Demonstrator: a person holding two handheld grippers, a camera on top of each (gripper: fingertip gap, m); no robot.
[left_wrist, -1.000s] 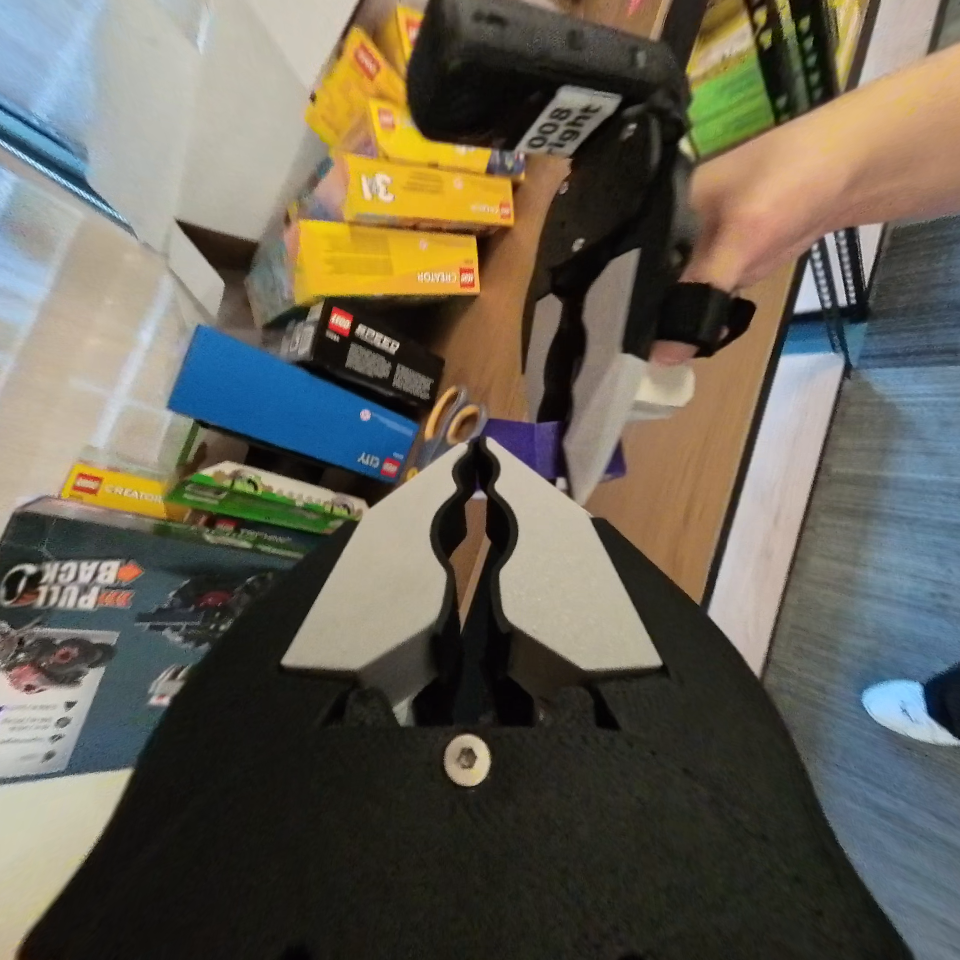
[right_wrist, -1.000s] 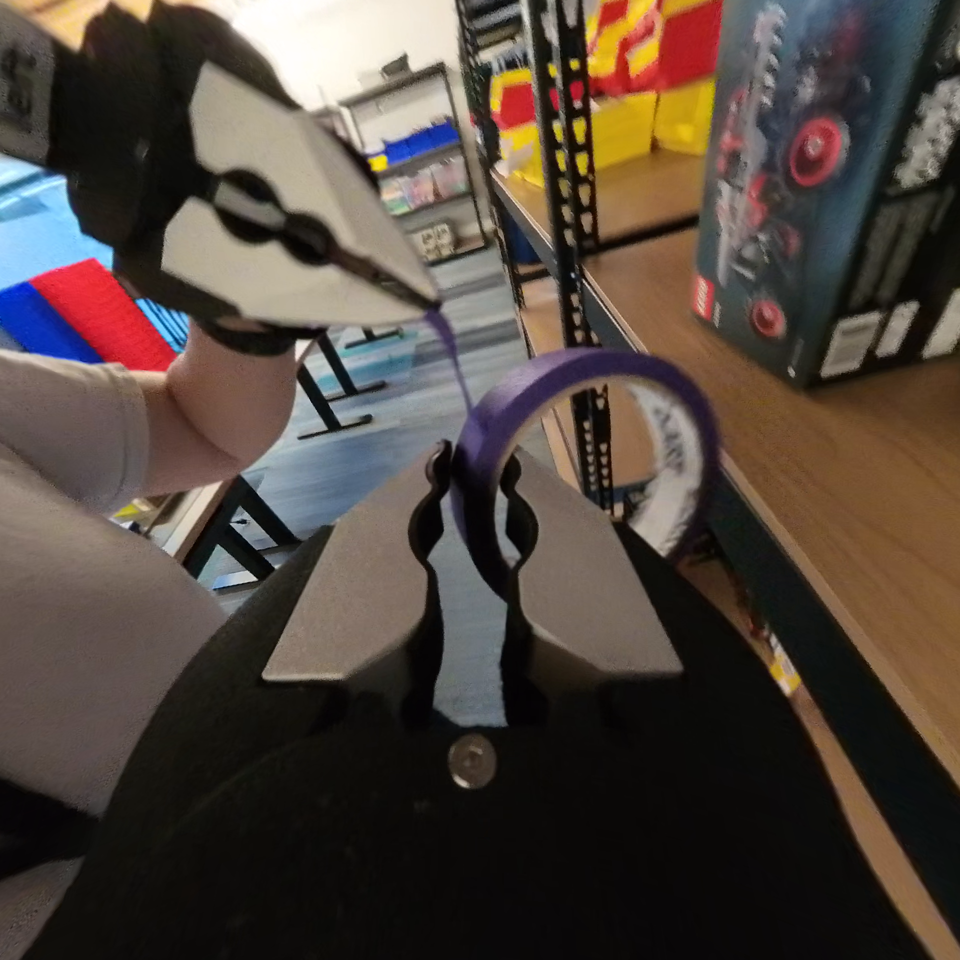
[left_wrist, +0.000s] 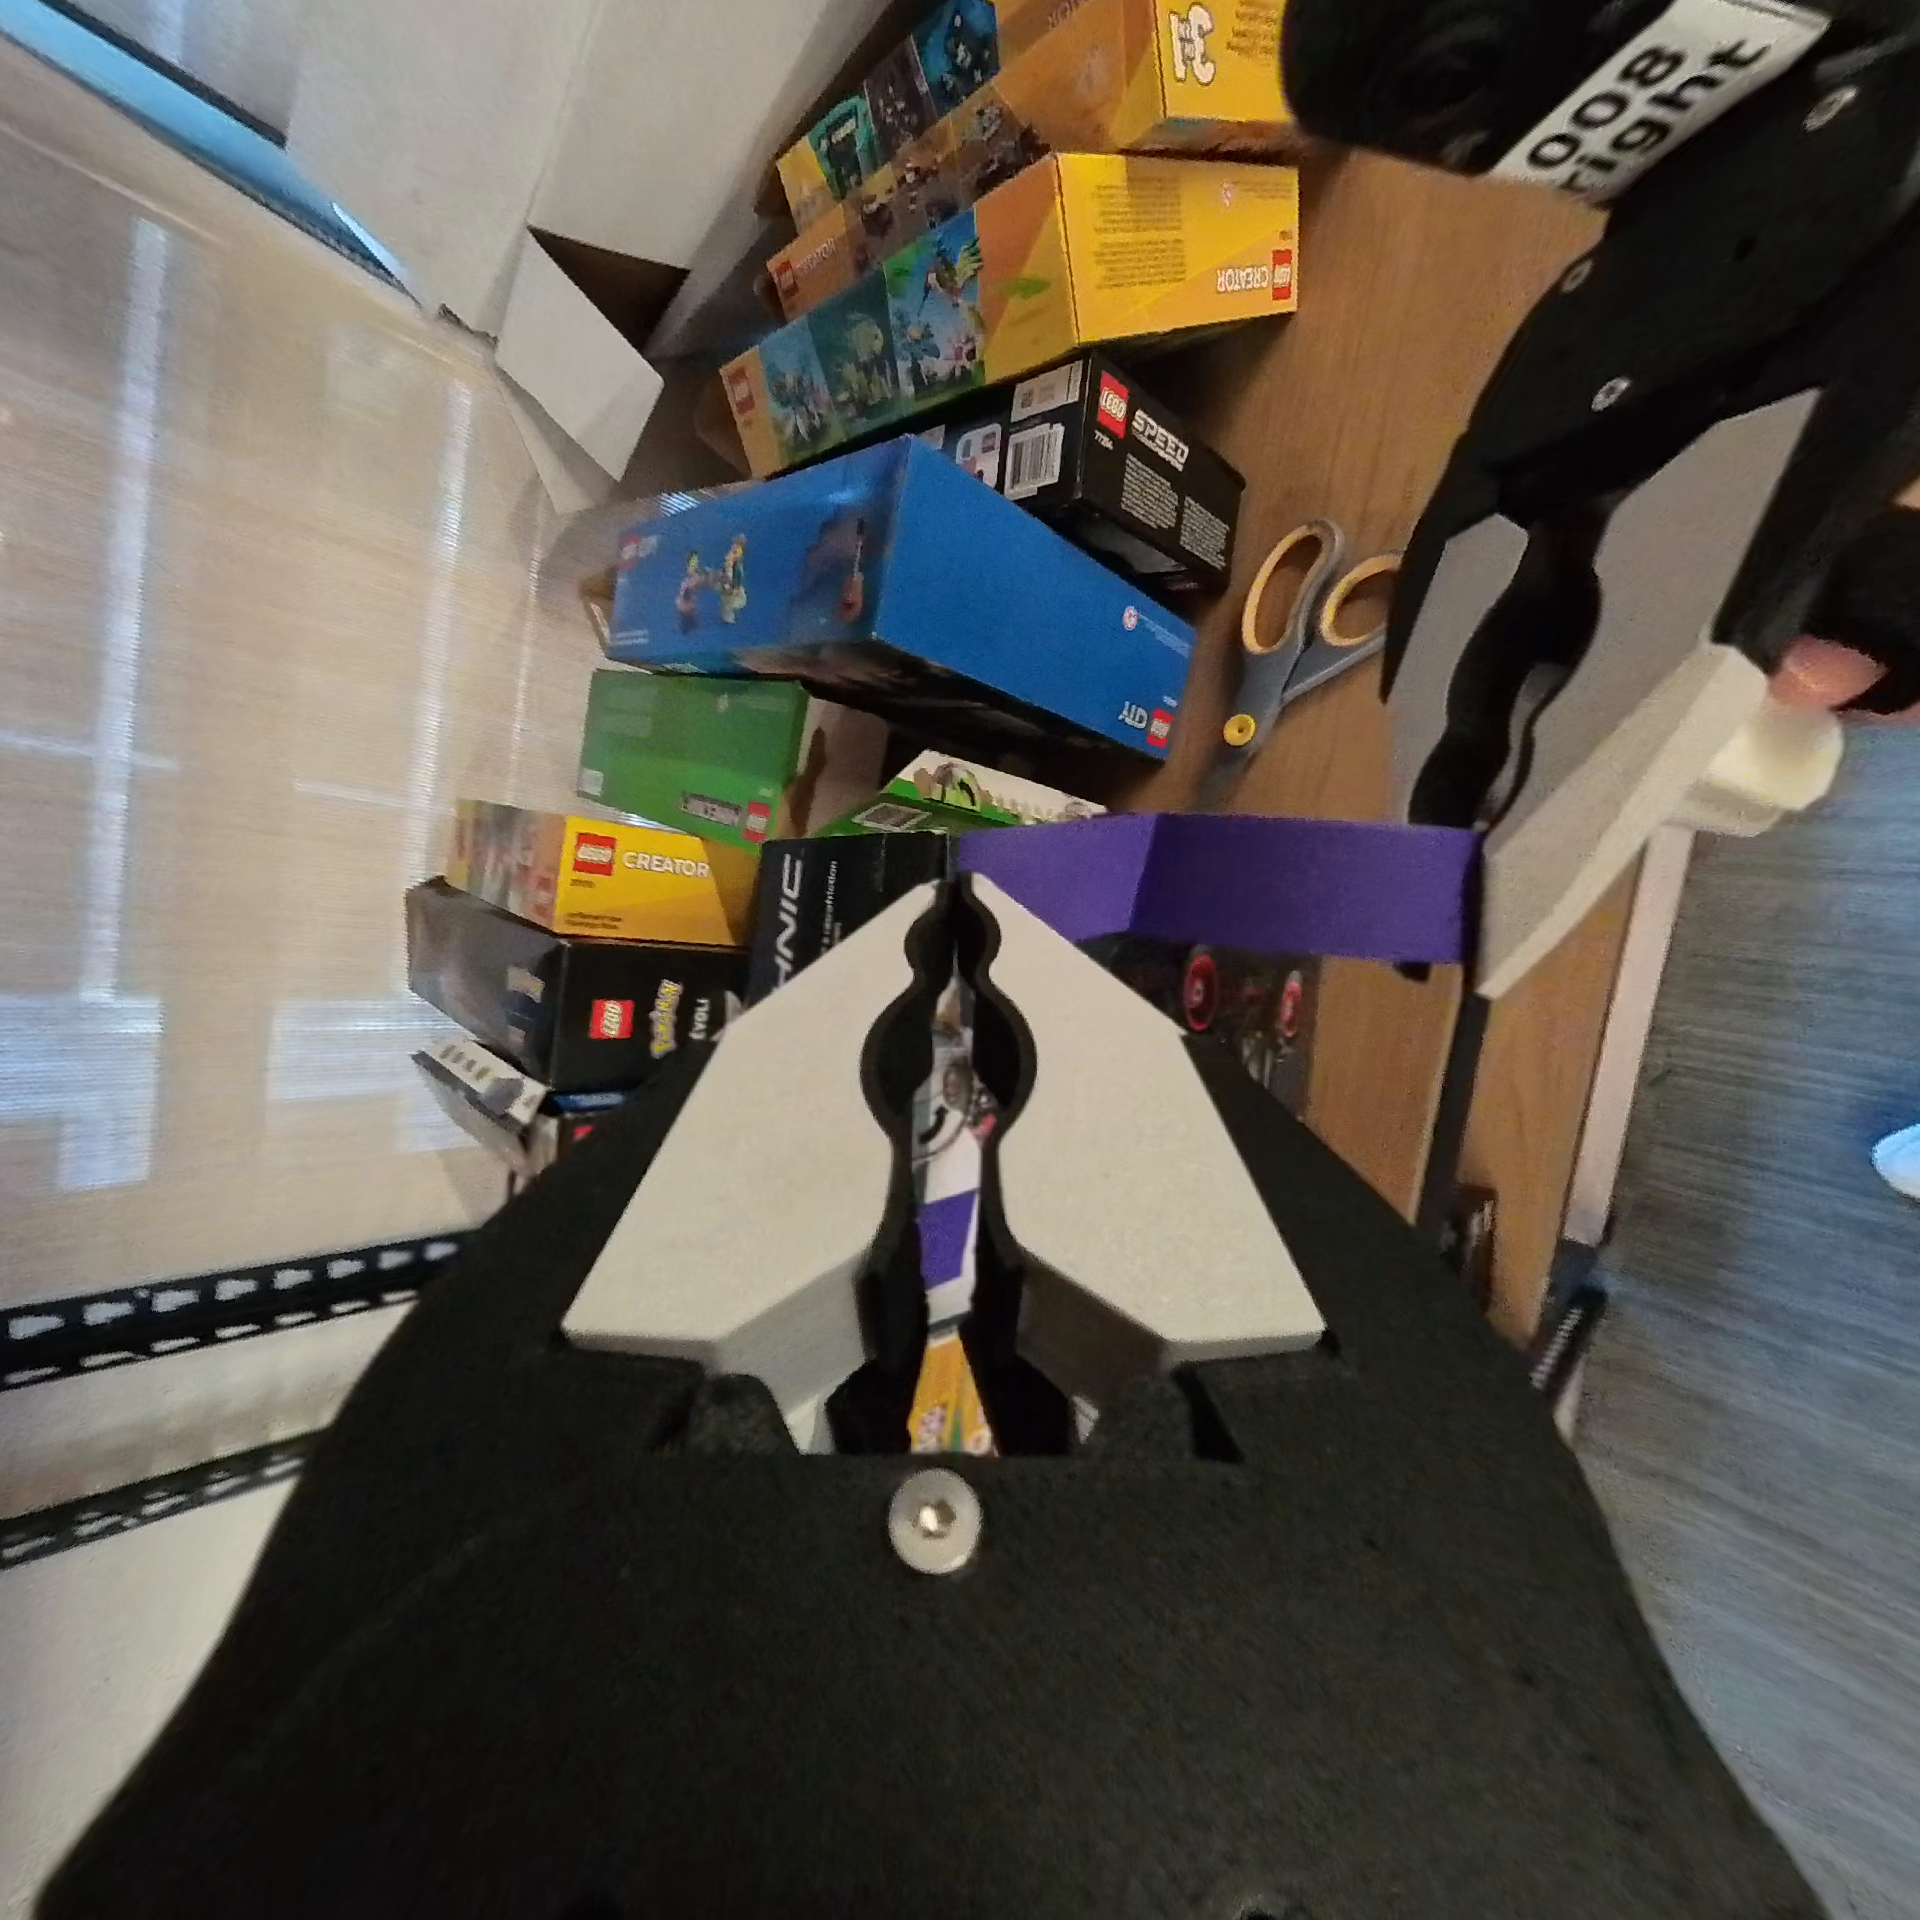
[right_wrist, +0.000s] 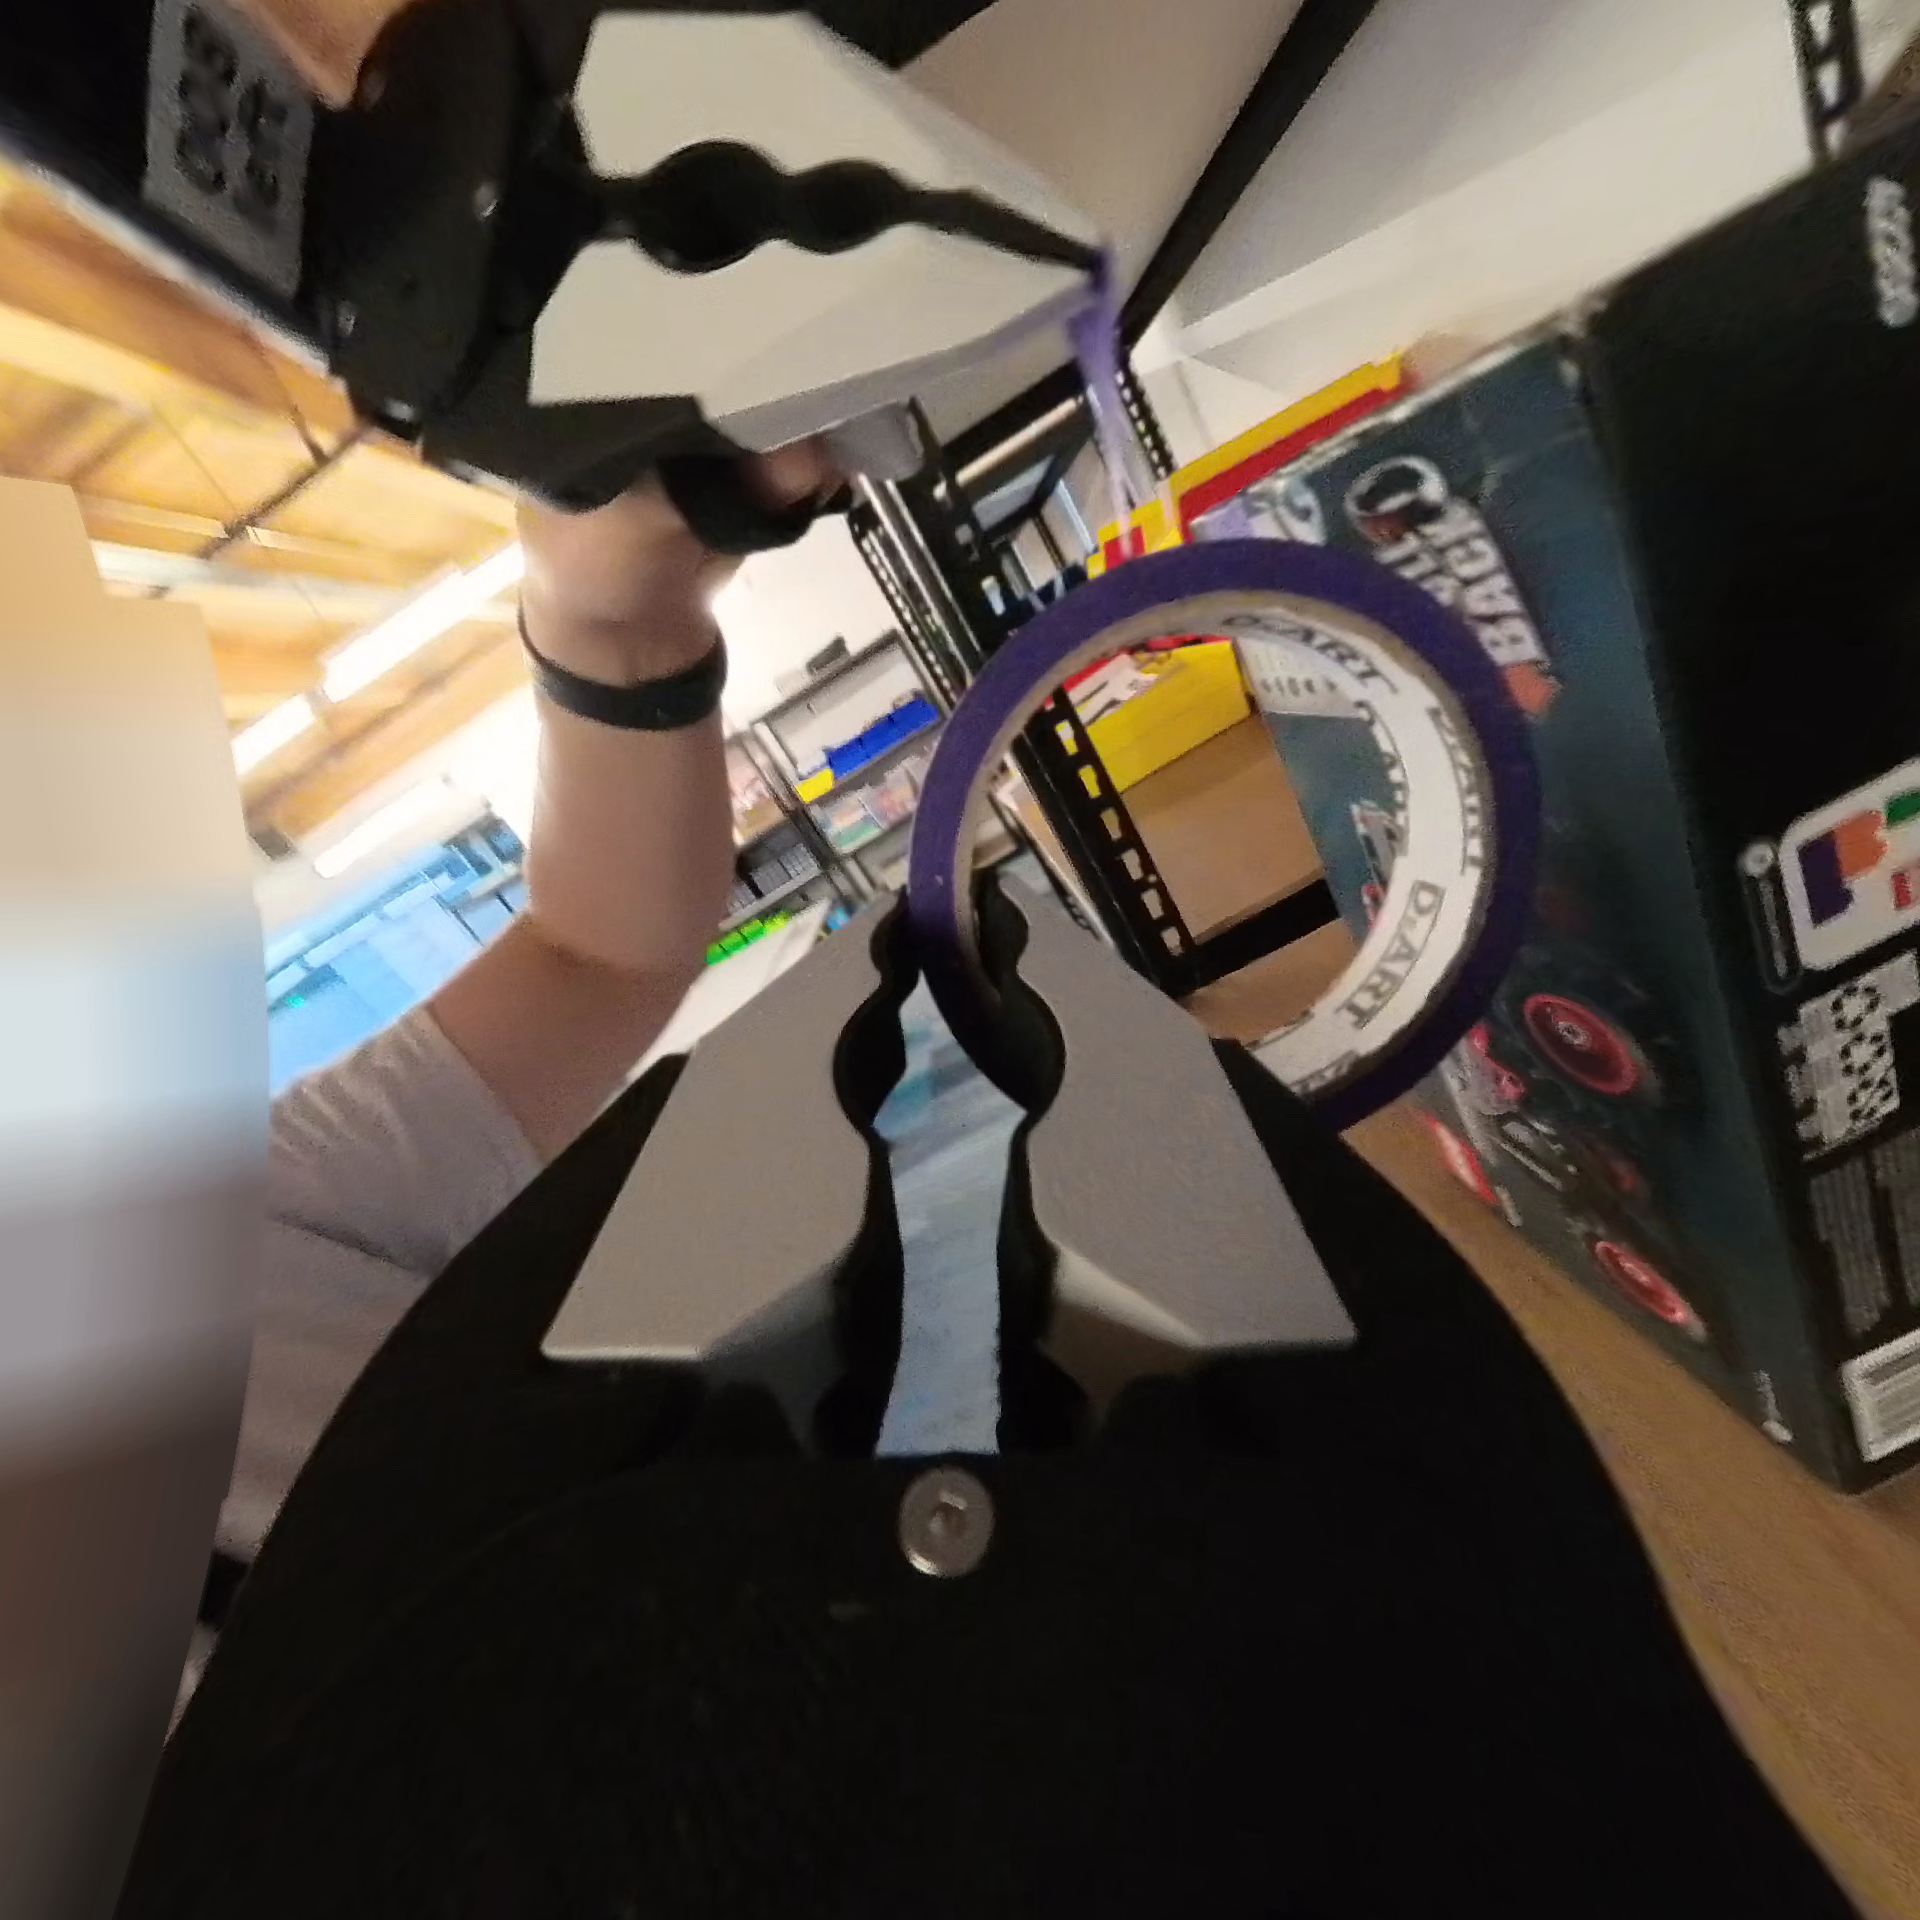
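My left gripper (left_wrist: 954, 883) is shut on the free end of a purple tape strip (left_wrist: 1247, 883). The strip runs taut to the right, to my right gripper (left_wrist: 1465, 862), which a hand holds over the wooden shelf. In the right wrist view my right gripper (right_wrist: 951, 914) is shut on the rim of the purple tape roll (right_wrist: 1475, 831), which stands upright as a ring. The thin strip (right_wrist: 1107, 416) rises from the roll to the left gripper (right_wrist: 1091, 265) above it.
Yellow-handled scissors (left_wrist: 1288, 634) lie on the wooden shelf (left_wrist: 1371, 343) beside stacked toy boxes, among them a blue one (left_wrist: 987, 592). A dark teal box (right_wrist: 1621, 831) and a black box (right_wrist: 1766, 623) stand right of the roll. A black shelf upright (right_wrist: 1101, 810) is behind it. Tip to tip, the grippers are about 10 centimetres apart.
The left gripper has drawn away from the roll, so the purple strip between the grippers is much longer. Both views have tilted and the roll has moved closer to the boxes.
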